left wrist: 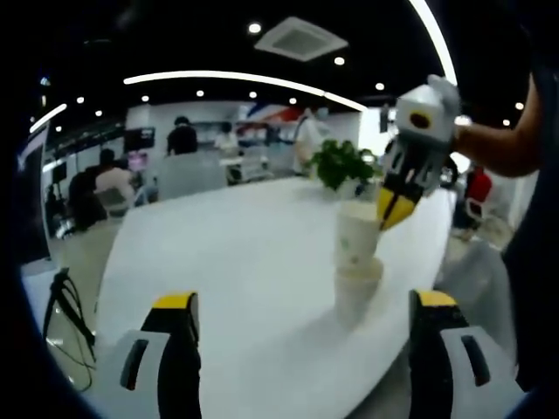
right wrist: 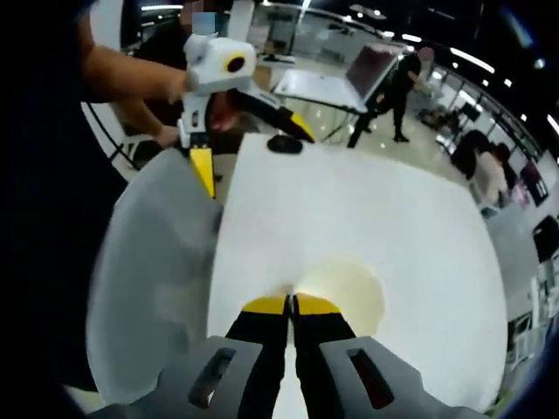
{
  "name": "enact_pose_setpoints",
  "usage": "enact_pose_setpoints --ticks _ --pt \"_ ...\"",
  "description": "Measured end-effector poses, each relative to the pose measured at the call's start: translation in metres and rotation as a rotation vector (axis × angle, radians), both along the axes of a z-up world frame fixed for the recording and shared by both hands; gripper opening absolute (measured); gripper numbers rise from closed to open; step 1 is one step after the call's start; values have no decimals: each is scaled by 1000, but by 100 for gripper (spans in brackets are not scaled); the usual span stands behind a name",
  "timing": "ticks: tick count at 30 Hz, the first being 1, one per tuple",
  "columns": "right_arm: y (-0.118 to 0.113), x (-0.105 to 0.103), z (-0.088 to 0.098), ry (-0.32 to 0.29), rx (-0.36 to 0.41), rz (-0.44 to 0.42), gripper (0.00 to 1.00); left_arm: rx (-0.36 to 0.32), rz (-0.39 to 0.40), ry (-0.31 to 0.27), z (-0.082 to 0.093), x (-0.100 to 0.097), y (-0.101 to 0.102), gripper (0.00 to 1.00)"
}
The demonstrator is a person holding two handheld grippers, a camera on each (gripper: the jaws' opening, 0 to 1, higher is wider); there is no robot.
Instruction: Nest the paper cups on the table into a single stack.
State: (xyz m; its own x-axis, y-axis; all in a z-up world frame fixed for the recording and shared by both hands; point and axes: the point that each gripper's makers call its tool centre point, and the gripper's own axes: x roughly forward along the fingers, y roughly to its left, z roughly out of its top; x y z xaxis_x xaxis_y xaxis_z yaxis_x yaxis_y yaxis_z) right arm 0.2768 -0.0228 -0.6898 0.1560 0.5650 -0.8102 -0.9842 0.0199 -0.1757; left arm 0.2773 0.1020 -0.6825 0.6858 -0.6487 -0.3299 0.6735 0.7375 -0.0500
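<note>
On the white table (left wrist: pixel 227 262) stand two white paper cups, one nested in the other. The upper cup (left wrist: pixel 356 236) sits partway into the lower cup (left wrist: pixel 354 295). My right gripper (left wrist: pixel 390 218) reaches in from the right, its yellow tips pinching the upper cup's rim. In the right gripper view its jaws (right wrist: pixel 291 304) are pressed together at the edge of the cup's cream-coloured opening (right wrist: pixel 349 292). My left gripper (left wrist: pixel 304 301) stands open in front of the stack, holding nothing. It also appears, wide open, at the table's far side (right wrist: pixel 249 148).
A potted green plant (left wrist: pixel 341 161) stands on the table behind the cups. Seated people and chairs (left wrist: pixel 109 188) fill the room at the back left. Cables (left wrist: pixel 65 305) hang beside the table's left edge. A person's arm (right wrist: pixel 131 74) holds the left gripper.
</note>
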Motion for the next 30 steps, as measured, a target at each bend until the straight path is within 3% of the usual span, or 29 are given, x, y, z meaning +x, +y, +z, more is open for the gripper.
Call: enact_pose_setpoints --ticks 11,19,20,21,26,30 --pt "-7 -7 -30 25 -31 -12 0 0 -6 -1 0 3 -2 98" --pt "-14 -10 -70 54 -60 -28 0 1 -18 8 -5 1 -9 98" --pt "-5 -9 -65 55 8 -34 0 2 -21 9 -5 0 -10 98" --pt "-7 -9 -65 85 0 -65 0 1 -22 10 -6 0 -11 98" --pt "-9 -7 -63 71 12 -39 0 0 -29 15 -8 -1 -15 98" --pt "-9 -5 -59 62 48 -43 19 -2 -34 11 -7 -1 -18 98"
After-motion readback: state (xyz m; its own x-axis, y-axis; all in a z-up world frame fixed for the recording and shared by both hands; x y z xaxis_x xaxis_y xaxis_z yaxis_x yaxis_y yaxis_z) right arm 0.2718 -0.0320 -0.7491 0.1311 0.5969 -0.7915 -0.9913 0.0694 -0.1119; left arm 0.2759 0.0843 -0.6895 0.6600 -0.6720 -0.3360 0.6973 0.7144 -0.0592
